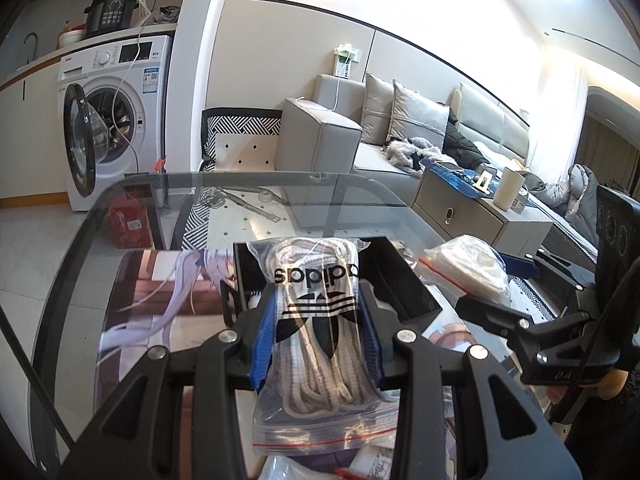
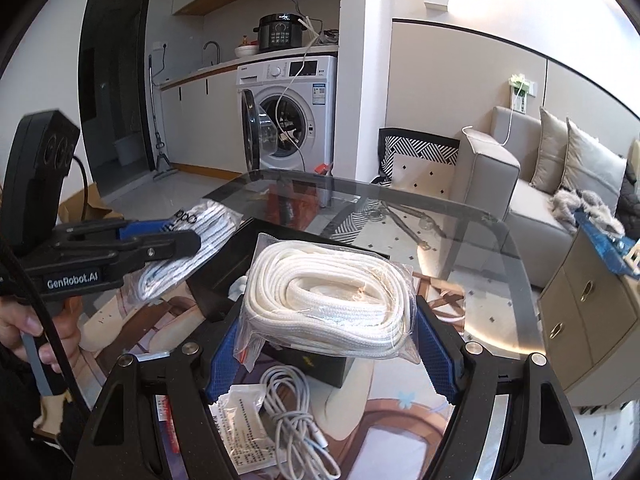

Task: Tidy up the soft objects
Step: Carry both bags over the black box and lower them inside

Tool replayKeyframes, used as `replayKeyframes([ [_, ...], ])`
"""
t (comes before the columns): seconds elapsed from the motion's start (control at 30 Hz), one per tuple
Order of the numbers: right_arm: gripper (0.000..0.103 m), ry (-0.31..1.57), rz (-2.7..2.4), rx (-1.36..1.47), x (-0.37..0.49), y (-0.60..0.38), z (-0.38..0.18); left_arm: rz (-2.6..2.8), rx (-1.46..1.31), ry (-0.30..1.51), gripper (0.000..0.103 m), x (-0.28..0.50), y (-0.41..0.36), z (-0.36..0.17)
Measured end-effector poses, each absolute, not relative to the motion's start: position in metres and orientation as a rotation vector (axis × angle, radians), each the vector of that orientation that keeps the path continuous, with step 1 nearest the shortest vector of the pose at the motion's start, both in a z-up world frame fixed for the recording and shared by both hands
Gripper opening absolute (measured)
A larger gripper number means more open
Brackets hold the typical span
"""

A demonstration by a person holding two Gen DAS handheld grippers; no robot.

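Left wrist view:
- The left gripper (image 1: 320, 332) is closed part-way on a clear zip bag of grey-white laces (image 1: 320, 344) printed with a black logo; its blue pads (image 1: 264, 340) press on both sides of the bag.
- The bag is held off the glass tabletop (image 1: 240, 196), its red-striped zip end nearest the camera.
- Just beyond the bag an open black box (image 1: 404, 280) stands on the tabletop; a little white shows in its left part, but what it is I cannot tell.
- To the right, the right gripper (image 1: 496, 300) holds a second clear bag of white cord (image 1: 468, 260) beside the box.
- A printed mat (image 1: 160, 292) lies under the box on the tabletop.

Right wrist view:
- The right gripper (image 2: 332, 344) stands fairly wide, with the bag of white cord (image 2: 332, 296) between its blue pads (image 2: 222, 360); the coil fills the gap and is carried clear of the tabletop (image 2: 460, 224).
- Below and behind the bag sits the black box (image 2: 224, 276), with something white visible inside near its front edge.
- A small dark box (image 2: 320, 364) lies under the bag's front edge.
- A loose grey-white cable (image 2: 292, 416) and a printed paper packet (image 2: 244, 412) lie on the mat (image 2: 400, 432) near the camera.
- At left, a hand (image 2: 28, 336) holds the left gripper (image 2: 176, 240), which clamps the bag of laces (image 2: 192, 240) above the mat.
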State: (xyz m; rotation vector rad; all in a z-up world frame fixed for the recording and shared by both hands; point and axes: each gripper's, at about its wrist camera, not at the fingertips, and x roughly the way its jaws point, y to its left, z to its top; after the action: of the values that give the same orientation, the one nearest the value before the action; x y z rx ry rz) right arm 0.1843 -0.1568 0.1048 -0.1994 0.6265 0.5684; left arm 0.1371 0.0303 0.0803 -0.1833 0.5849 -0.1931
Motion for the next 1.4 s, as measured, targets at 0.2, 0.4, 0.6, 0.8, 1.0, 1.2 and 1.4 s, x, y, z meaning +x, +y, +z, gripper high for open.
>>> replayKeyframes([
  [0.2, 0.078, 0.636, 0.566, -0.234, 0.196, -0.148, 0.103, -0.186, -0.195, 0.583, 0.036, 0.150, 0.030, 0.080],
  [0.4, 0.078, 0.658, 0.572, -0.280, 0.208, -0.136, 0.095, -0.171, -0.215, 0.591, 0.036, 0.161, 0.033, 0.075],
  [0.6, 0.078, 0.682, 0.564, -0.317, 0.220, -0.122, 0.084, -0.168, -0.221, 0.596, 0.037, 0.167, 0.033, 0.070],
  [0.8, 0.078, 0.697, 0.571, -0.349, 0.234, -0.111, 0.074, -0.145, -0.210, 0.596, 0.037, 0.173, 0.032, 0.064],
  [1.0, 0.078, 0.696, 0.583, -0.375, 0.240, -0.103, 0.066, -0.143, -0.225, 0.607, 0.037, 0.185, 0.034, 0.059],
  [1.2, 0.078, 0.691, 0.604, -0.383, 0.246, -0.094, 0.060, -0.144, -0.227, 0.614, 0.037, 0.190, 0.034, 0.055],
  [1.4, 0.078, 0.676, 0.598, -0.389, 0.247, -0.092, 0.061, -0.151, -0.213, 0.622, 0.037, 0.190, 0.031, 0.054],
])
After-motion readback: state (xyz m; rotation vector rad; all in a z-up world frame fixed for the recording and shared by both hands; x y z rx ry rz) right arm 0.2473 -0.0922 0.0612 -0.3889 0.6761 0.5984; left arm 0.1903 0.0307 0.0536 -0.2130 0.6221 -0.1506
